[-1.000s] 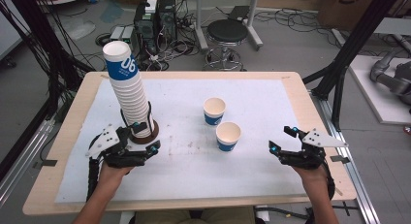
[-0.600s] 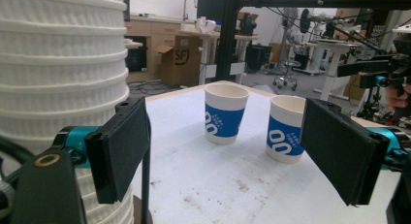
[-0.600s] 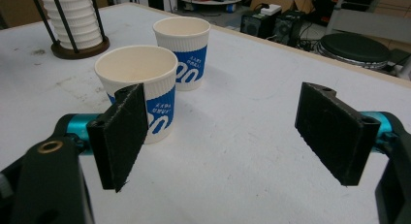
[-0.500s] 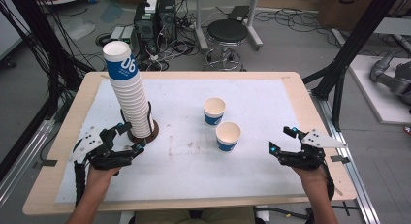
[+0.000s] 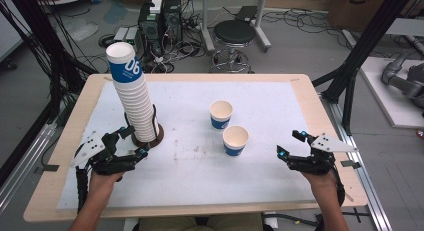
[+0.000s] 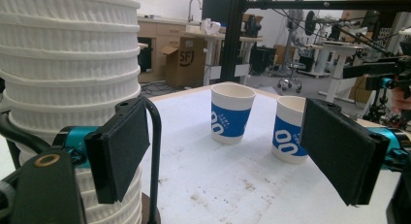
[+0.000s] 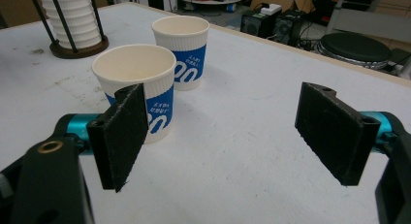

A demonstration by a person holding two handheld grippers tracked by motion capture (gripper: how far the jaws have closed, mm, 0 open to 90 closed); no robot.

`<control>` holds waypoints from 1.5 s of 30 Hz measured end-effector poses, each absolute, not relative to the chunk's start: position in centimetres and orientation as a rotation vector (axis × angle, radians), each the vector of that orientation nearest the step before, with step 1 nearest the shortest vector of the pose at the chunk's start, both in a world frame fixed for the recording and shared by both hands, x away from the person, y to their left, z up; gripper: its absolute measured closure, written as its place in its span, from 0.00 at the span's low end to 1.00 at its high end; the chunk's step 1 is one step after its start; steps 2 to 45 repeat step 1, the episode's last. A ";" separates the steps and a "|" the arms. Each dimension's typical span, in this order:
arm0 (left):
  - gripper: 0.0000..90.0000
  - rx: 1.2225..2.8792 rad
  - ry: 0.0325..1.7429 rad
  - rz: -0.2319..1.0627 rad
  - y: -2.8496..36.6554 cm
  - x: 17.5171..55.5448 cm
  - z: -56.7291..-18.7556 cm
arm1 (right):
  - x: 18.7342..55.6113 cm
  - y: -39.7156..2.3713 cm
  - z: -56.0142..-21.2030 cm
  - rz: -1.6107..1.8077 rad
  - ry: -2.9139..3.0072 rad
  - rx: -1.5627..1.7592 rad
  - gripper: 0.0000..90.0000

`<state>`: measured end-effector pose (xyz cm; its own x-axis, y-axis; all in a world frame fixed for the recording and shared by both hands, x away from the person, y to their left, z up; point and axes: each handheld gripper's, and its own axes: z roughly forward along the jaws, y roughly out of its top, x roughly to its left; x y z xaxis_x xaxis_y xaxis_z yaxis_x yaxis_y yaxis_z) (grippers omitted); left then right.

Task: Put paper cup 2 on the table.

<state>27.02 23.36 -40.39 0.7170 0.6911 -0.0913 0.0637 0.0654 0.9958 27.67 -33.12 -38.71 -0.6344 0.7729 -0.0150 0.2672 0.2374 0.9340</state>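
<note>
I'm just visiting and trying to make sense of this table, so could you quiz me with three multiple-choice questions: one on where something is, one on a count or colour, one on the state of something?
1. Where does the tall stack of cups stand?
A. at the table's left, just beyond the left gripper
B. at the table's right edge
C. on the floor by the stool

2. How many single cups stand apart from the stack?
A. one
B. two
C. four

3. How do the jaws of the right gripper stand?
A. clamped on a cup
B. shut with nothing between
C. open with nothing between

Answers:
1. A: the high view shows the stack in its holder on the left side.
2. B: the nearer cup and the farther cup stand upright near the middle.
3. C: the right gripper view shows both pads wide apart over bare table.
</note>
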 end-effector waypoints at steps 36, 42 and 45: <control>0.20 1.448 0.663 0.527 23.3 27.0 -40.4 | 27.7 -33.1 -38.7 1.390 2.035 0.951 0.22; 0.20 1.448 0.663 0.527 23.3 27.0 -40.4 | 27.7 -33.1 -38.7 1.390 2.035 0.951 0.22; 0.20 1.448 0.663 0.527 23.3 27.0 -40.4 | 27.7 -33.1 -38.7 1.390 2.035 0.951 0.22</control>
